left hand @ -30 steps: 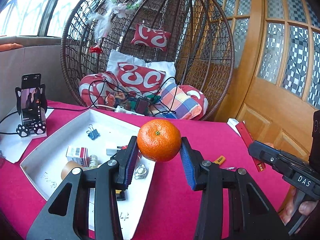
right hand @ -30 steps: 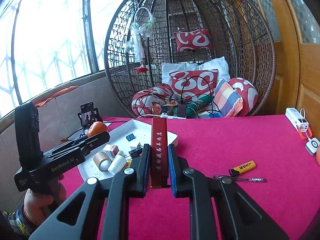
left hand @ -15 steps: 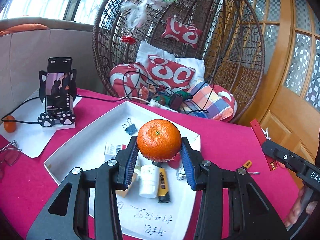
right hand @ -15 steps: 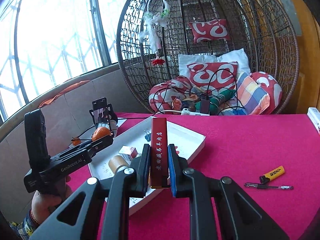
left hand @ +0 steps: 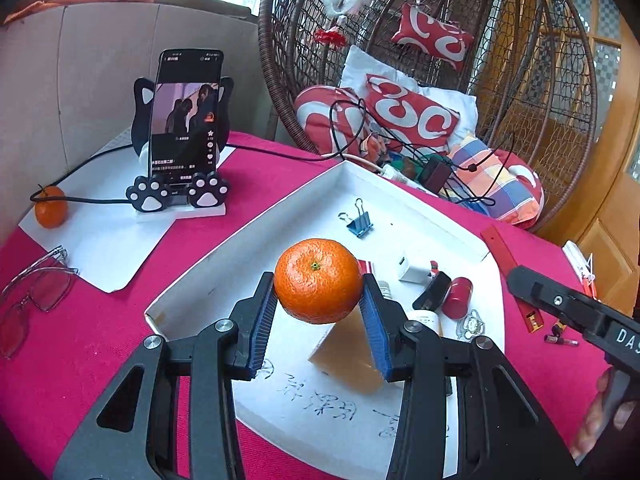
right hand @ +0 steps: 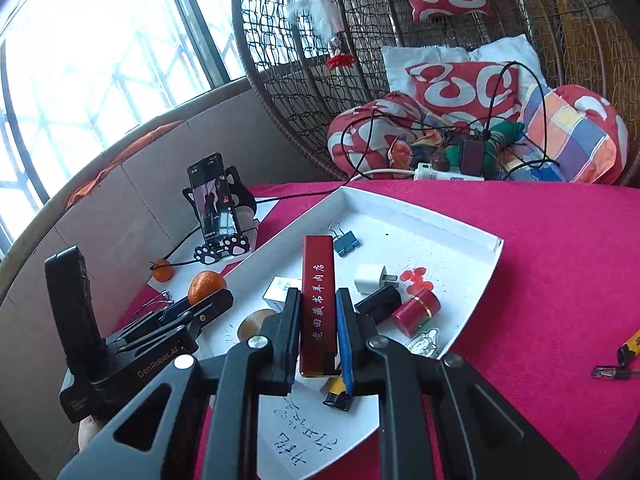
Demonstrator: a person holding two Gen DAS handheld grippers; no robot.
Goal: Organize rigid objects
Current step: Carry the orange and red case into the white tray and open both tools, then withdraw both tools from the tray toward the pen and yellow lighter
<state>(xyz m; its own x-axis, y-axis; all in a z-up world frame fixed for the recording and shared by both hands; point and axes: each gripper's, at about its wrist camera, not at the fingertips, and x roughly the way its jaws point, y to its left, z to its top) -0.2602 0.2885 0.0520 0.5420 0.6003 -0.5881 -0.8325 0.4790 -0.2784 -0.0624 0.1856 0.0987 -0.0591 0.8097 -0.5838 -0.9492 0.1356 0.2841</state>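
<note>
holding an orange (left hand: 318, 280) in my left claw (left hand: 319, 312), i have both blue pads pressed on its sides, so that claw is clamped on the fruit. the orange hangs over the near half of the white tray (left hand: 424, 196), clear of the tray floor. my right claw (right hand: 318, 320) is clamped on a slim dark-red box (right hand: 318, 300) with white characters down its face; the box stands upright between the pads, also over the near part of the tray.

taking the tray as my landmark: inside it, toward the far corner, lies a blue binder clip (left hand: 359, 224). nearer the middle sit a white charger plug (left hand: 412, 268), a black oblong thing (left hand: 432, 290) and a small red cylinder (left hand: 458, 298), the last two touching. a small metal trinket (left hand: 470, 324) lies just on the near side of the cylinder. handwriting in dark ink runs across the tray's near floor.

left of the tray, on the pink surface (left hand: 100, 344), a phone (left hand: 186, 114) stands in a cat-paw stand (left hand: 176, 196) on a white sheet, with a second orange (left hand: 51, 212) at that sheet's far left edge. clear-framed glasses (left hand: 32, 292) lie nearer me, left of the tray. right of the tray, well apart on the surface, lie a yellow lighter (right hand: 629, 346) and a thin pen-like thing (right hand: 612, 372). beyond the tray's far side hangs a wicker egg chair (left hand: 540, 92) full of cushions.
</note>
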